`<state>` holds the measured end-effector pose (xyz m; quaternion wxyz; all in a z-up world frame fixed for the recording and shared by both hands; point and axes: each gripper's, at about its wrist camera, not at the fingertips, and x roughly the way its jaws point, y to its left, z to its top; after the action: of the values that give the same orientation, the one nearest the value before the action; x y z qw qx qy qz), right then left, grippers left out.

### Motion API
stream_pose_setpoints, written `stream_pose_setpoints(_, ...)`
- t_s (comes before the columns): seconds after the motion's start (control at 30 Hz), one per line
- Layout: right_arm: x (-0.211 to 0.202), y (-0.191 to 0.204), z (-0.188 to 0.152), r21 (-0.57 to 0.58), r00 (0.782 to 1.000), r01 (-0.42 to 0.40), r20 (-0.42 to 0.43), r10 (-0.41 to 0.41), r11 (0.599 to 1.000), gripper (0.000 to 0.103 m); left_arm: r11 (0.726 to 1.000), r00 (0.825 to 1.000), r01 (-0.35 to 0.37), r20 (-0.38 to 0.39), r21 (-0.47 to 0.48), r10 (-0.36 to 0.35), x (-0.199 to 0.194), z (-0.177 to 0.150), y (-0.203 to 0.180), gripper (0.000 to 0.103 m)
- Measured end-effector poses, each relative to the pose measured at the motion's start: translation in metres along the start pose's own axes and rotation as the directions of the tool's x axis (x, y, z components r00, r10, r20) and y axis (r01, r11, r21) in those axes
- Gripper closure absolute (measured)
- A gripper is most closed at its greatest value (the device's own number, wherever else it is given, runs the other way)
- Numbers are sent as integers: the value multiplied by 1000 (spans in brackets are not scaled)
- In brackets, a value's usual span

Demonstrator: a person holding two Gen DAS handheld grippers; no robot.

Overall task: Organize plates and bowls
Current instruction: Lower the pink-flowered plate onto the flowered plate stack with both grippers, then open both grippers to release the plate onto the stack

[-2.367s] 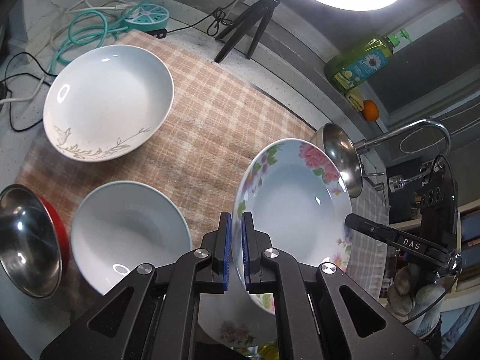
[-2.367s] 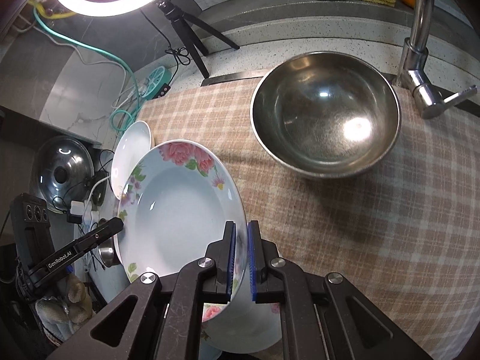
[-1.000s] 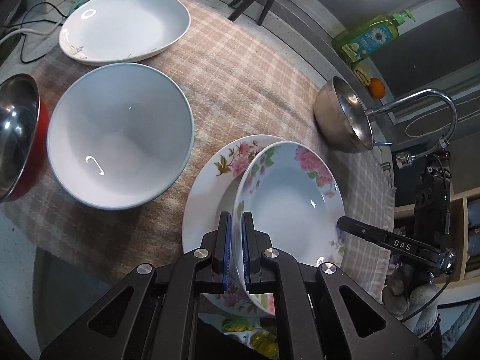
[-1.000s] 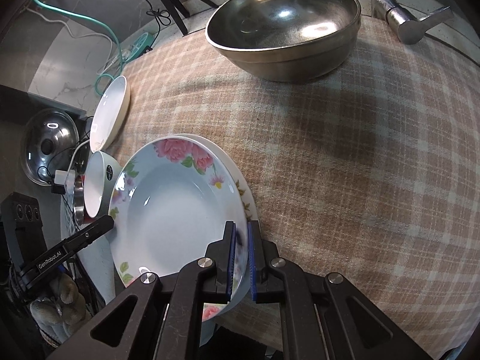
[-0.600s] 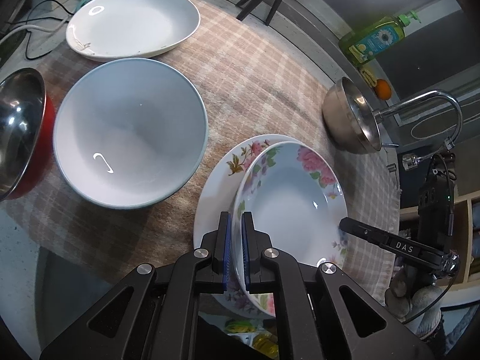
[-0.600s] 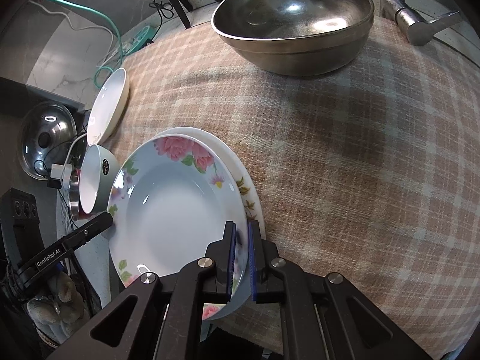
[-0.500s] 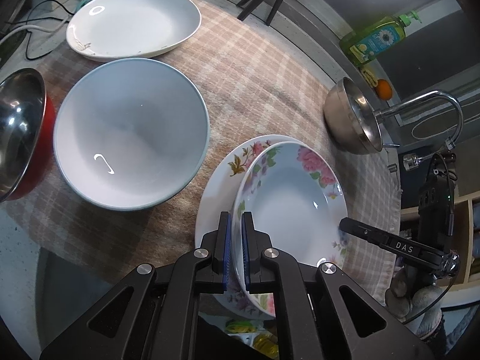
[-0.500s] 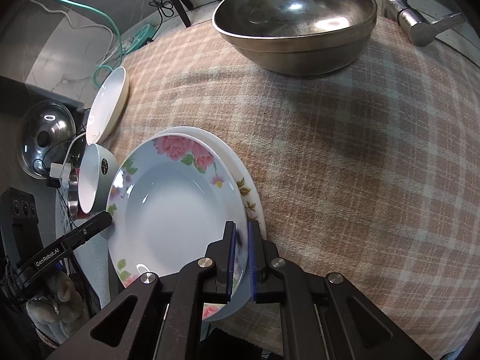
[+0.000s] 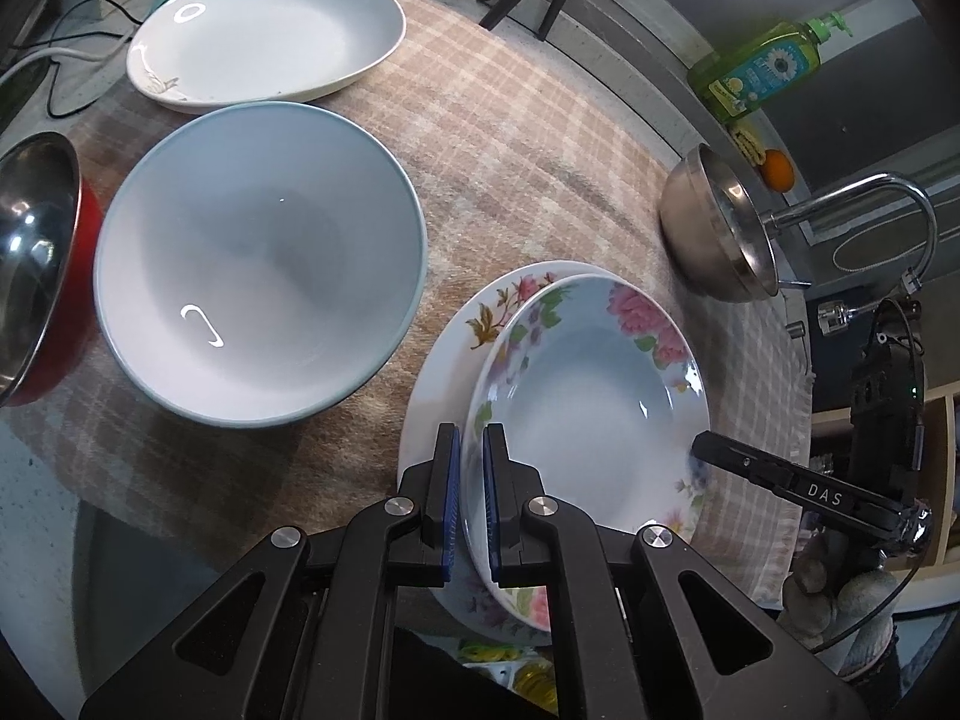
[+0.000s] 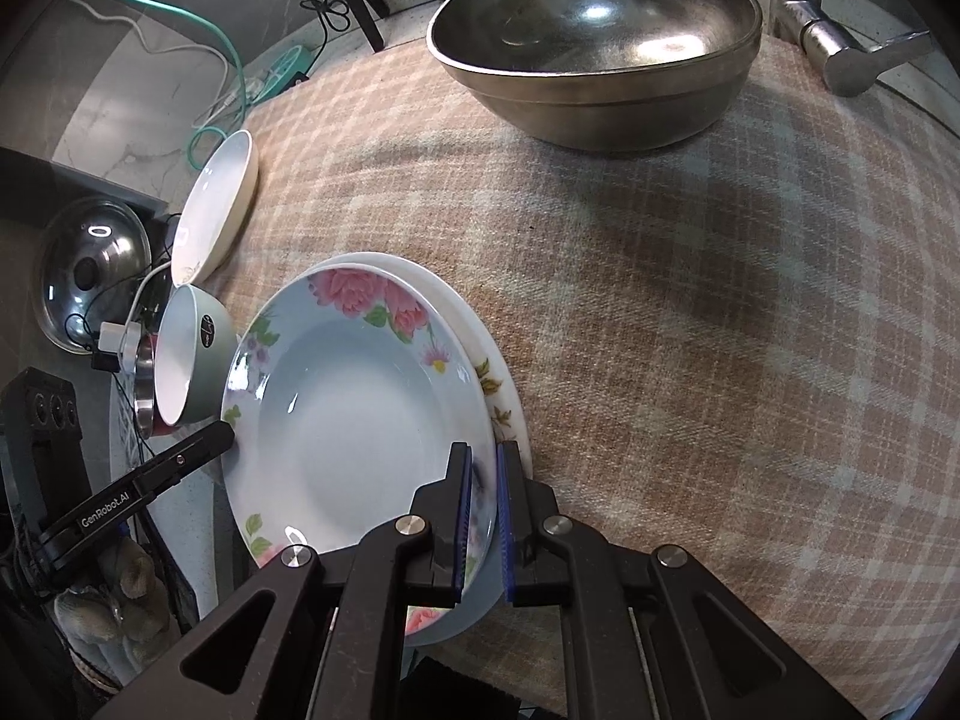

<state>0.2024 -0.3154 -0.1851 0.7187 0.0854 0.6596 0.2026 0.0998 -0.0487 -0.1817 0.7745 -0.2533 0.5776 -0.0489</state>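
Left wrist view shows the left gripper (image 9: 471, 501) pinching the near rim of the rose plate (image 9: 591, 396), which sits on a larger floral plate (image 9: 447, 360) on the checked cloth (image 9: 510, 138). Opposite, the right gripper (image 10: 483, 522) clamps the same plate's other rim. Left of the rose plate stands a blue bowl (image 9: 258, 300); beyond that a white plate (image 9: 270, 39). A steel bowl (image 10: 594, 36) stands well apart, by the tap (image 10: 840, 42).
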Motion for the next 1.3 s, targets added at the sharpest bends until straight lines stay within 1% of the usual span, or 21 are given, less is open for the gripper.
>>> stream_pose_setpoints(0.3,3,5,0,-23,1000,10,4,-10,1000,95,1000,1000,-10,1,-4,10,3,-1,2,98)
stream_pose_setpoints(0.47,3,8,-1,-35,1000,17,8,-17,999,93,1000,1000,-11,2,-3,11,3,-1,3,98)
stream_pose_setpoints(0.67,4,6,1,-31,1000,3,3,-3,1000,93,1000,1000,-2,-3,-6,2,3,0,4,98)
stream_pose_setpoints(1.07,2,7,-2,-48,1000,8,10,-8,999,93,1000,1000,-17,-7,13,17,3,-1,1,98)
stream_pose_setpoints(1.3,-11,10,-4,-64,999,14,47,-11,998,87,1000,1000,-19,-16,20,19,4,-5,1,96)
